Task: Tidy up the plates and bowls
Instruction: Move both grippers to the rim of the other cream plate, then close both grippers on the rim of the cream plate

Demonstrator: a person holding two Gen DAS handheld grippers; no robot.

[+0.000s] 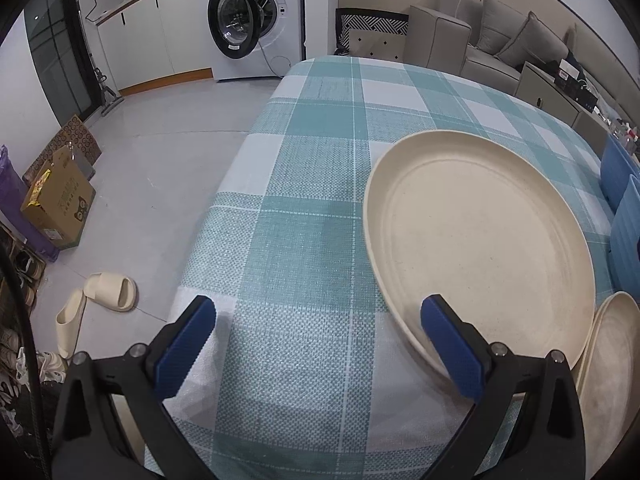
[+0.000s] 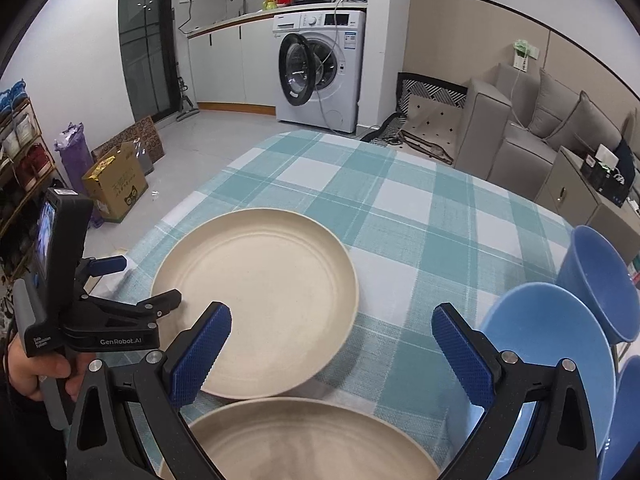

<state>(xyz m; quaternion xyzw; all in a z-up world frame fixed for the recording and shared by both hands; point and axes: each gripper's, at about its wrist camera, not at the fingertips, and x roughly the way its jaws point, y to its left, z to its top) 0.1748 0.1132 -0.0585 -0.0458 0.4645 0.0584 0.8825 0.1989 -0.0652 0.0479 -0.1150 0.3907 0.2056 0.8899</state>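
A cream plate (image 1: 484, 248) lies on the checked tablecloth (image 1: 312, 184); it also shows in the right wrist view (image 2: 260, 296). A second cream plate (image 2: 296, 444) lies nearer, its edge at the left wrist view's lower right (image 1: 612, 360). Blue bowls (image 2: 552, 364) stand at the right, seen too in the left wrist view (image 1: 626, 220). My left gripper (image 1: 318, 348) is open and empty, its right finger over the first plate's near rim. It appears in the right wrist view (image 2: 140, 284). My right gripper (image 2: 332, 352) is open and empty above the near plate.
The table's left edge (image 1: 208, 240) drops to a grey floor with slippers (image 1: 100, 296) and a cardboard box (image 1: 60, 200). A washing machine (image 2: 320, 76) stands behind, a sofa (image 2: 532, 136) at the right.
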